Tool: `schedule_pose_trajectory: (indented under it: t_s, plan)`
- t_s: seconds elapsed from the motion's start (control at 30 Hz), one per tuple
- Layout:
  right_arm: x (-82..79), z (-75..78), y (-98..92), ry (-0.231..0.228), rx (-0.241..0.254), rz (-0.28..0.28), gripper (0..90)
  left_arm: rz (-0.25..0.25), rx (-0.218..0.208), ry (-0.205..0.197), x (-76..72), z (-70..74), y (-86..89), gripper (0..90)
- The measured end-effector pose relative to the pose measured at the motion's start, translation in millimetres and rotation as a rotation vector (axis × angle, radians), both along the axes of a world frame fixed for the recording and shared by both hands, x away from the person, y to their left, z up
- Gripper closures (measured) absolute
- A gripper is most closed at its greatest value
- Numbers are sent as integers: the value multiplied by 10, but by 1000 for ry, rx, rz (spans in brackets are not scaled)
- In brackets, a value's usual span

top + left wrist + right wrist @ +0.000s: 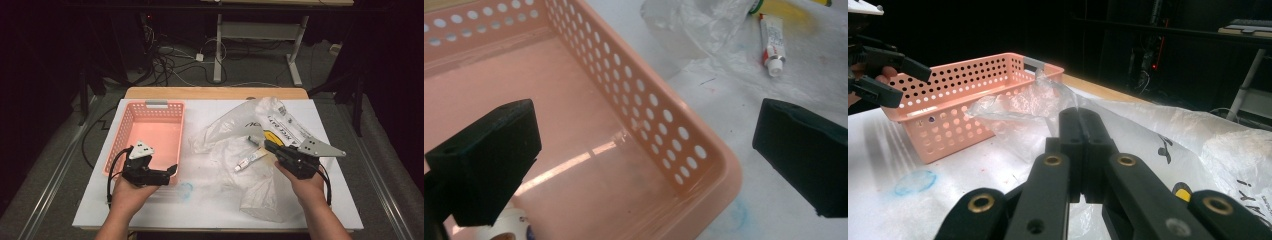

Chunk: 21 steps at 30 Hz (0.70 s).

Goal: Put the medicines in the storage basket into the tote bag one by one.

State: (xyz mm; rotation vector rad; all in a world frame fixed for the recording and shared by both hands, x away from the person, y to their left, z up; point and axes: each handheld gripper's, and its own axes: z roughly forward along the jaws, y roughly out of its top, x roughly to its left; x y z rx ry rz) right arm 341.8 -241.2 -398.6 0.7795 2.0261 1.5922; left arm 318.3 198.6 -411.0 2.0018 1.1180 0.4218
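A pink perforated basket (131,131) stands on the left of the white-covered table (210,212). My left gripper (170,175) hovers over its near right corner, open, with the basket wall (659,130) below the gap between its jaws. A small white object (511,225) lies in the basket under the left jaw. A small white tube (772,47) lies on crumpled clear plastic bags (235,130) in the middle. My right gripper (270,146) is shut, its tips (1080,120) against the clear plastic; I cannot tell whether film is pinched.
A printed plastic bag (290,127) spreads across the right half of the table. A blue ring stain (186,190) marks the cover just beside the basket's near corner. A yellow item (784,10) lies inside the plastic near the tube. Desk legs and cables stand beyond the far edge.
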Motion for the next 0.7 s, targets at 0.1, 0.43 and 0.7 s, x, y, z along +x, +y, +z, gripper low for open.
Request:
schedule_pose_trajectory:
  t_s: [0.1, 0.43, 0.7]
  plan:
    - [0, 2, -1, 0, 0, 1, 900, 28, 5, 3, 18, -10, 84, 0]
    - [6, 0, -1, -1, -2, 0, 900, 141, -11, 8, 60, -25, 474, 5]
    - [15, -8, -4, 1, -4, -1, 900, 189, -14, 31, 78, -70, 632, 51]
